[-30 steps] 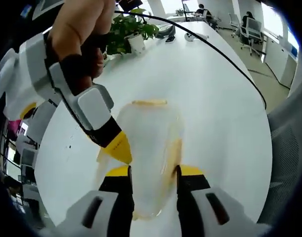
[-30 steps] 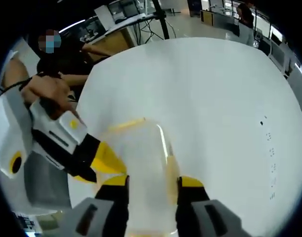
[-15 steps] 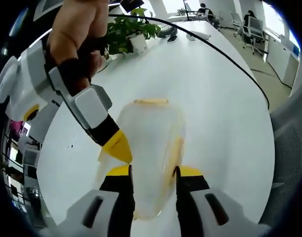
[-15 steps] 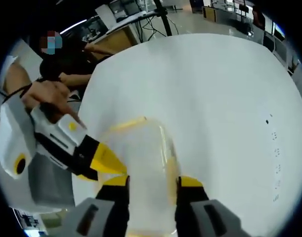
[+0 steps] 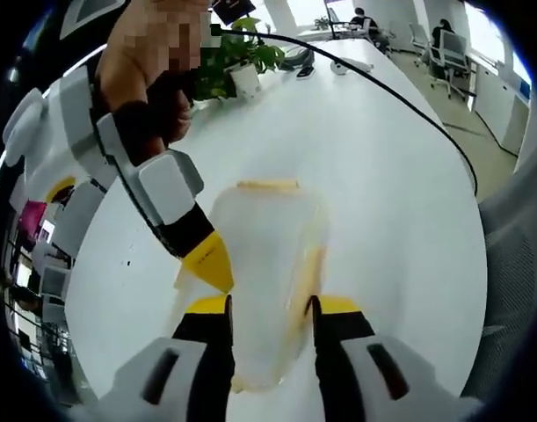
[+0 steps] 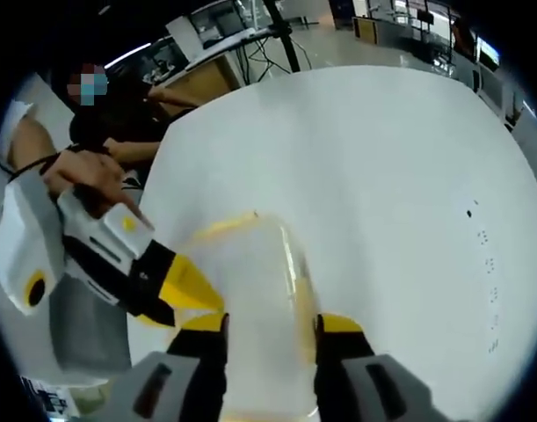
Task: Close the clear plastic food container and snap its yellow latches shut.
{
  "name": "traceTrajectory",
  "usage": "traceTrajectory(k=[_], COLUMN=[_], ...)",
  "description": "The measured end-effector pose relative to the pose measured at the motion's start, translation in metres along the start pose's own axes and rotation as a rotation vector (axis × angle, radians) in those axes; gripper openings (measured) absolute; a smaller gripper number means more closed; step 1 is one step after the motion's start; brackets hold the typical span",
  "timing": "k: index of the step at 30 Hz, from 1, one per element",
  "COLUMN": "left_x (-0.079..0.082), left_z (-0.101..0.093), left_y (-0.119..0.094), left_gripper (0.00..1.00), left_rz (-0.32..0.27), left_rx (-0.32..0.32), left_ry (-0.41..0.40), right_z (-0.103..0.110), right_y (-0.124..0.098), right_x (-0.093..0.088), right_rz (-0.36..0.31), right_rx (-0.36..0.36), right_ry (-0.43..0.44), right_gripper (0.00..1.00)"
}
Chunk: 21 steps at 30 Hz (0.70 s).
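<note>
Right now I have both grippers on the clear food container (image 5: 268, 264), which sits on the white counter (image 5: 382, 176). My left gripper (image 5: 270, 308) has its fingers spread around the near end; the right gripper (image 6: 270, 323) straddles the opposite end the same way, fingers parted, not pinching. Its yellow tip (image 5: 208, 262) enters my left view from ten o'clock, touching the container's edge. A yellow latch (image 5: 266, 185) at twelve o'clock looks folded down — whether it is snapped, I cannot tell. I judge the lid on, latching unfinished.
</note>
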<state>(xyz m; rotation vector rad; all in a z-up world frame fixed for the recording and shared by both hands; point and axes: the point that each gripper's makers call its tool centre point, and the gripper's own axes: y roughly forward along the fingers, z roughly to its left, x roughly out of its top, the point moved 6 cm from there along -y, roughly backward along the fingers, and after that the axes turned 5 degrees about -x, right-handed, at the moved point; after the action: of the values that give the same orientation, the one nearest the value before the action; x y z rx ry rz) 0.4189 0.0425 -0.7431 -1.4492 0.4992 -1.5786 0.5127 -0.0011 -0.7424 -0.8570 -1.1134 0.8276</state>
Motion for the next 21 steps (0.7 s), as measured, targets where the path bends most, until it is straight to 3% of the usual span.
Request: traceTrajectory(k=[4, 7, 10, 13, 17, 19, 21], left_x=[0.000, -0.001, -0.001, -0.003, -0.004, -0.005, -0.009], left_z=[-0.003, -0.006, -0.007, -0.006, -0.007, -0.009, -0.007], left_y=[-0.001, -0.001, -0.002, -0.005, -0.011, -0.013, -0.014], left_gripper=[0.41, 0.44, 0.49, 0.53, 0.60, 0.69, 0.71], left_rz=[-0.017, -0.012, -0.020, -0.018, -0.037, -0.046, -0.030], left_rx=[-0.046, -0.063, -0.089, -0.089, -0.113, -0.139, -0.142], left_ry=[0.005, 0.037, 0.022, 0.005, 0.009, 0.019, 0.032], right_z=[-0.001, 0.004, 0.008, 0.013, 0.026, 0.032, 0.042], right_y=[-0.003, -0.001, -0.010, -0.021, -0.033, -0.035, -0.035], right_x=[-0.005, -0.011, -0.011, -0.014, -0.027, -0.032, -0.037], right_rz=[-0.077, -0.115, -0.236, -0.270, -0.270, -0.257, -0.252], right_rx=[-0.054, -0.094, -0.155, -0.210, -0.260, -0.285, -0.284], right_ry=[0.033, 0.043, 0.071, 0.045, -0.002, -0.052, -0.049], right_gripper=[0.42, 0.57, 0.54, 0.57, 0.60, 0.64, 0.66])
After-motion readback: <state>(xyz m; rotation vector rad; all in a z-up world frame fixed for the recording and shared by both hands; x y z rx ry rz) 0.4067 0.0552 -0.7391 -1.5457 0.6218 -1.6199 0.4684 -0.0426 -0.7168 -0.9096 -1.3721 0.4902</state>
